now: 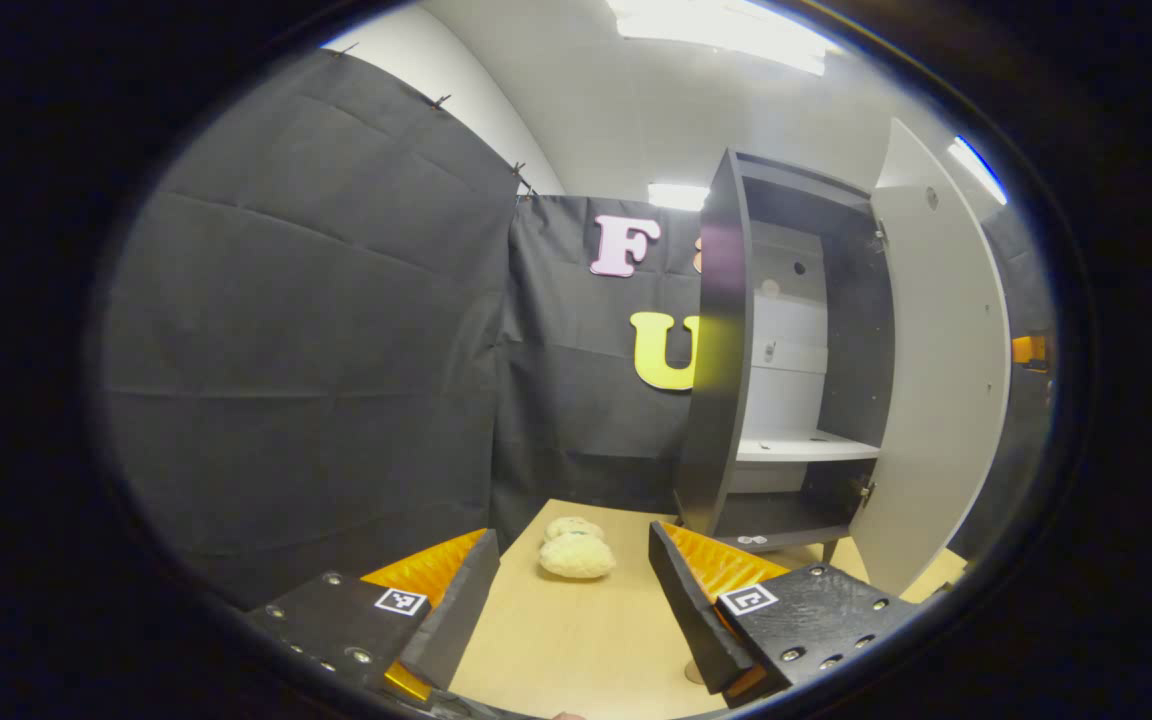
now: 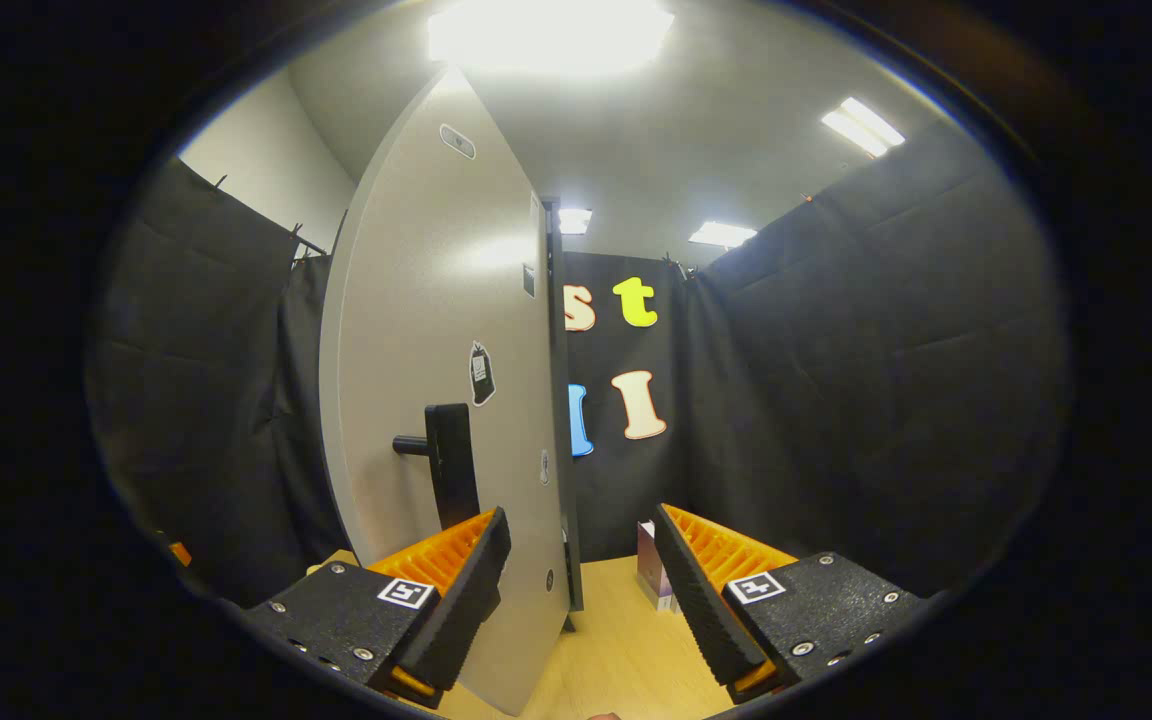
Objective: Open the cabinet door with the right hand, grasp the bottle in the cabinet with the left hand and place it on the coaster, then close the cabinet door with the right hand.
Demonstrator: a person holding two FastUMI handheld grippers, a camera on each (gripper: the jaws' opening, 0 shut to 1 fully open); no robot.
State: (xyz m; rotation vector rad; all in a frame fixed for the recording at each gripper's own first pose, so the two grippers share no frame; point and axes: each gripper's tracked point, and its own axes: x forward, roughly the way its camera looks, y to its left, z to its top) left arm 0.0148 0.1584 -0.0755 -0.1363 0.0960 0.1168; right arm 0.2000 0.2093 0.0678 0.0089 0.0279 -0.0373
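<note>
The dark cabinet [image 1: 721, 400] stands at the back of the wooden table with its pale door [image 1: 936, 380] swung wide to the right. Its white shelf [image 1: 801, 447] and the dark floor under it look bare; I see no bottle there. My left gripper [image 1: 572, 585] hovers open over the table in front of the cabinet, holding nothing. In the right gripper view the door's outer face [image 2: 426, 330] is close up, with its black handle [image 2: 448, 460] just beyond the left finger. My right gripper [image 2: 581, 530] is open, the door's edge between its fingers.
Two cream fluffy lumps [image 1: 576, 550] lie on the table [image 1: 576, 650] ahead of the left gripper. A small round pale thing [image 1: 693, 672] peeks out beside its right finger. A little box [image 2: 652, 572] stands on the table by the far cloth wall.
</note>
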